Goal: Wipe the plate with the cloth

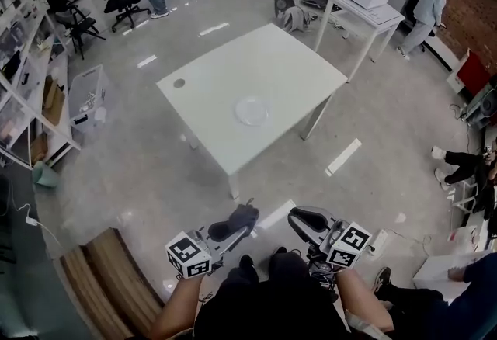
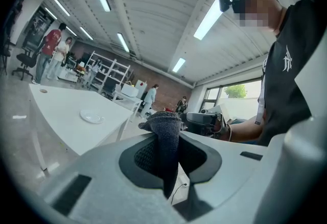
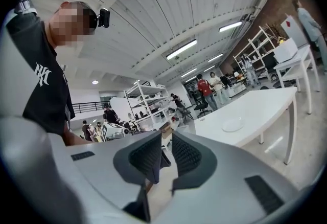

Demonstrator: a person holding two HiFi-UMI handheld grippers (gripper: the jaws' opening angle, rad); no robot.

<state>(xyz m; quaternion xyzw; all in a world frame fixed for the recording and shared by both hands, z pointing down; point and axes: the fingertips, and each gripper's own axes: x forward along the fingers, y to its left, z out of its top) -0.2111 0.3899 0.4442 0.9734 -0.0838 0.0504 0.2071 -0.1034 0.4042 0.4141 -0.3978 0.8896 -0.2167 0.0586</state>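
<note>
A clear round plate (image 1: 251,110) lies on the white table (image 1: 233,67), well ahead of me across open floor. Both grippers are held close to my body, pointing roughly level toward each other. My left gripper (image 1: 230,227) is shut on a dark grey cloth (image 1: 239,216); the cloth (image 2: 166,138) bunches above its jaws and hangs between them. My right gripper (image 1: 307,220) holds nothing, and its jaws (image 3: 164,155) stand almost together with only a thin slit. The plate (image 2: 92,115) shows far off in the left gripper view, and the plate (image 3: 233,125) in the right gripper view too.
A second white table (image 1: 365,16) with a white box on it stands at the back right. A plastic bin (image 1: 87,98) and shelving line the left side. A wooden bench (image 1: 101,272) is at my lower left. People stand at the back and sit at the right.
</note>
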